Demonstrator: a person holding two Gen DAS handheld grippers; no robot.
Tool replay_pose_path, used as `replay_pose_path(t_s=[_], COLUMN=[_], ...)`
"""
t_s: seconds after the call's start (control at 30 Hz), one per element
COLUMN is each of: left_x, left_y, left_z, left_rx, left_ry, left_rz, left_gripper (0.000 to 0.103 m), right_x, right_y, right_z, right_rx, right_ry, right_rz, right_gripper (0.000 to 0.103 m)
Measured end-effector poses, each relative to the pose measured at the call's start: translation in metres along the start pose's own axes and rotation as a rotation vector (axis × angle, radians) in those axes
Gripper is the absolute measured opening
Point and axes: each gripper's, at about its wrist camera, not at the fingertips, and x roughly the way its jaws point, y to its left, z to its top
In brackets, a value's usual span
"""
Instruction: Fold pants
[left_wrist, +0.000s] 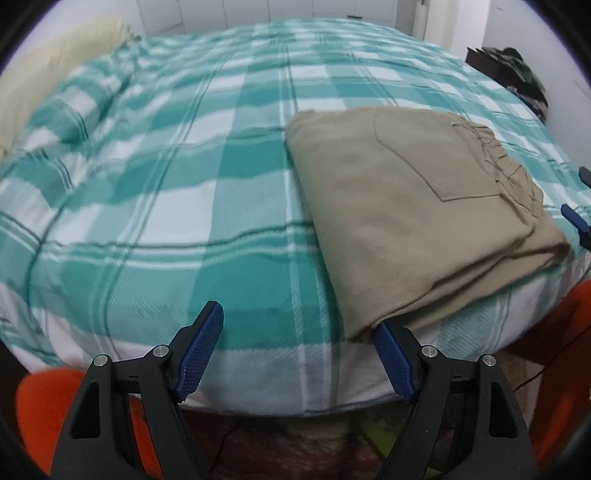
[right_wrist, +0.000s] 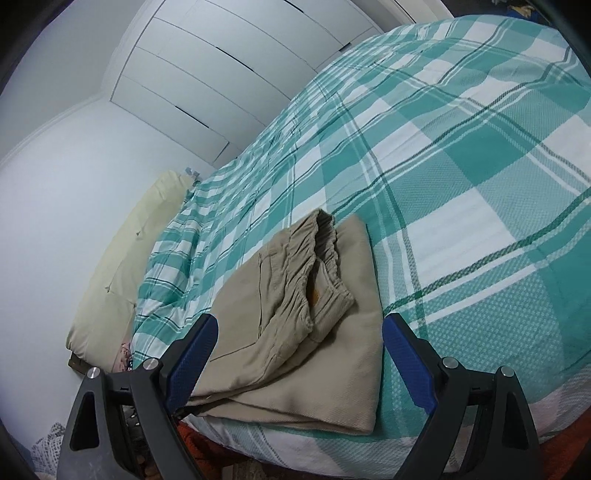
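Note:
Khaki pants (left_wrist: 406, 206) lie folded into a flat stack near the front edge of a bed with a teal-and-white plaid cover (left_wrist: 177, 177); a back pocket faces up. My left gripper (left_wrist: 299, 339) is open at the bed's edge, and its right fingertip (left_wrist: 386, 338) sits at the stack's near corner. In the right wrist view the pants (right_wrist: 295, 332) show their gathered elastic waistband (right_wrist: 317, 258) on top. My right gripper (right_wrist: 301, 325) is open at the waistband end, with the stack lying in the gap between its jaws and neither pad pressing on it. The right gripper's blue tips (left_wrist: 578, 221) show at the far right.
A cream pillow (right_wrist: 122, 273) lies at the head of the bed by the white wall. White wardrobe doors (right_wrist: 221, 66) stand behind the bed. A dark heap of clothes (left_wrist: 517, 70) sits beyond the far corner. Orange fabric (left_wrist: 44, 406) shows below the bed's front edge.

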Motion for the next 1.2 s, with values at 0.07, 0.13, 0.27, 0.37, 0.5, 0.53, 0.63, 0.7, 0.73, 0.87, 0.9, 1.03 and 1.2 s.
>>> replay_pose_path(t_s=[0.07,0.13,0.27,0.37,0.5,0.53,0.63,0.7,0.73,0.87,0.9,1.03,1.2], left_x=[0.001,0.002,0.003,0.003,0.002,0.002,0.003,0.003,0.002,0.001,0.001,0.003,0.002], left_y=[-0.004,-0.008,-0.006,-0.006,-0.005,-0.005,-0.005,-0.004,-0.004,0.0,0.0,0.002,-0.006], left_z=[-0.001,-0.001,-0.001,-0.001,-0.002,-0.002,-0.002,-0.002,-0.002,-0.004,-0.004,-0.003,-0.004], left_rx=[0.007,0.017,0.002,-0.004,-0.002,-0.003,-0.004,-0.004,-0.005,-0.019,-0.023,-0.035,0.005], left_ry=[0.004,0.006,0.018,0.02,0.018,0.018,0.019,0.019,0.02,0.025,0.026,0.038,0.033], left_rz=[0.006,0.01,-0.003,-0.007,-0.006,-0.006,-0.011,-0.014,-0.018,-0.024,-0.026,-0.044,-0.004], left_gripper=[0.079,0.077,0.077,0.077,0.077,0.077,0.077,0.077,0.077,0.077,0.077,0.077,0.078], right_x=[-0.003,-0.006,-0.003,0.012,0.05,0.061,0.085,0.097,0.101,0.095,0.085,0.051,0.069], right_y=[-0.002,-0.006,-0.014,-0.003,0.007,0.01,0.018,0.018,0.018,0.024,0.033,0.05,0.019], right_z=[0.002,0.005,0.017,0.024,0.021,0.019,0.015,0.014,0.015,0.018,0.02,0.016,-0.01], right_rx=[0.008,0.044,0.201,0.215,0.244,0.234,0.185,0.174,0.171,0.147,0.132,0.132,0.109], right_ry=[-0.01,-0.015,0.022,0.109,0.278,0.323,0.412,0.428,0.417,0.345,0.312,0.244,0.283], right_rz=[0.001,0.015,0.13,0.131,0.076,0.044,-0.092,-0.159,-0.177,-0.183,-0.149,-0.086,-0.221], right_gripper=[0.09,0.09,0.09,0.089,0.079,0.074,0.063,0.058,0.051,0.03,0.028,0.026,0.026])
